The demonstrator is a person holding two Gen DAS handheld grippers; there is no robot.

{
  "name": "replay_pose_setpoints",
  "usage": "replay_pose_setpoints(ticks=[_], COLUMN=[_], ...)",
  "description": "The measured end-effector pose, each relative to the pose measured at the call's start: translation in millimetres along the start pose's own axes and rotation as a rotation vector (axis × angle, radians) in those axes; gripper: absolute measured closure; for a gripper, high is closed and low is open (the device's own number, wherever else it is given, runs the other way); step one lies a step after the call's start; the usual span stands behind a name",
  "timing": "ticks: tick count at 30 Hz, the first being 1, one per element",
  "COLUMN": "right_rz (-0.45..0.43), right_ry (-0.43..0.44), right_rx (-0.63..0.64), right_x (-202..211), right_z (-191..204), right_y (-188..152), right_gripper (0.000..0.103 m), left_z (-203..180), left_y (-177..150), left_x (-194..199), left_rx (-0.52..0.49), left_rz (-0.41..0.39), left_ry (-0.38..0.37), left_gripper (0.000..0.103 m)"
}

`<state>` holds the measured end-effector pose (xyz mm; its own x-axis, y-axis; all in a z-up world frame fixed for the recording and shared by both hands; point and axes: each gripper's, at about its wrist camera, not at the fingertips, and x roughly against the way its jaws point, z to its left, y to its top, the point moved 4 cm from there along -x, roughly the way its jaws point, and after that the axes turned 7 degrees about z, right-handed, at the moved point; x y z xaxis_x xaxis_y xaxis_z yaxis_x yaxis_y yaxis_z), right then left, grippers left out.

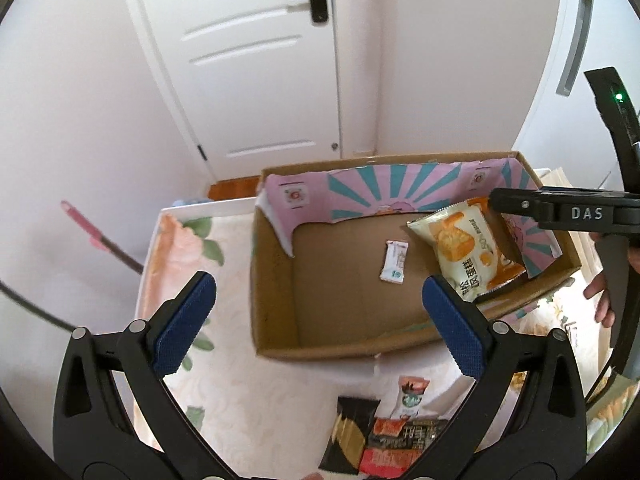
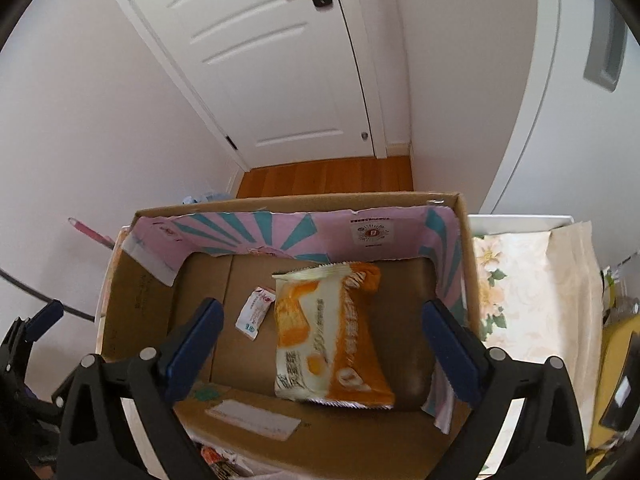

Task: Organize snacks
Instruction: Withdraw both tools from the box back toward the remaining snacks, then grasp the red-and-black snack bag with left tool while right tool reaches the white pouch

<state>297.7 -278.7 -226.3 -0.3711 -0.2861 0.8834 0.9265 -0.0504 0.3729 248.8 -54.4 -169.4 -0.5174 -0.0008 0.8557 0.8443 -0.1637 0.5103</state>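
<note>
An open cardboard box [image 1: 272,272] with a pink and teal lining stands on a floral-clothed table [image 1: 248,408]. On the box floor lie a small white sachet [image 1: 394,261] and an orange and white cake packet [image 1: 468,252]. My left gripper [image 1: 320,284] hangs open and empty over the box's near left side. My right gripper [image 2: 322,306] is open over the box. The cake packet [image 2: 328,332] lies flat on the bottom between its blue pads [image 2: 196,340] and touches neither. The sachet [image 2: 256,312] lies just left of the packet.
Several snack packets lie on the table in front of the box: a black one [image 1: 352,436], a red and black one [image 1: 400,448], a white and green one [image 1: 412,396]. A person's fingers [image 1: 600,292] show at right. A pale bag [image 2: 572,280] stands right of the box. A white door [image 1: 248,60] is behind.
</note>
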Motion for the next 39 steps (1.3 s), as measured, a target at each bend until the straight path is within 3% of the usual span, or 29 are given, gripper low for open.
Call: replay_pose_setpoints(ticks=[6,11,18,28,39], right_rz=[-0.050,-0.077,-0.155,-0.187,-0.158], right_ry=[0.018,-0.012,-0.028,-0.044,-0.034], right_rx=[0.066,0.144,0.150,0.080,0.044], right_x=[31,59,98,126,120], right_z=[10,24,33,41,40], right_y=[-7,-19,-49,-112,-178], right_gripper=[0.004,0.004,0.004,0.004,0.004], left_z=[5,8,18,26,-11], left_y=[-16,-29,-50,-109,-160], left_x=[31,56,83,96,80], left_rx=[0.054,0.066,0.053,0.015,-0.054], left_rz=[-0.045,-0.077,-0.106,-0.077,-0.008], left_ry=[0.029,0.021,-0.009,-0.101,-0.235], left_gripper=[0.001,0.000,0.001,0.001,0.001])
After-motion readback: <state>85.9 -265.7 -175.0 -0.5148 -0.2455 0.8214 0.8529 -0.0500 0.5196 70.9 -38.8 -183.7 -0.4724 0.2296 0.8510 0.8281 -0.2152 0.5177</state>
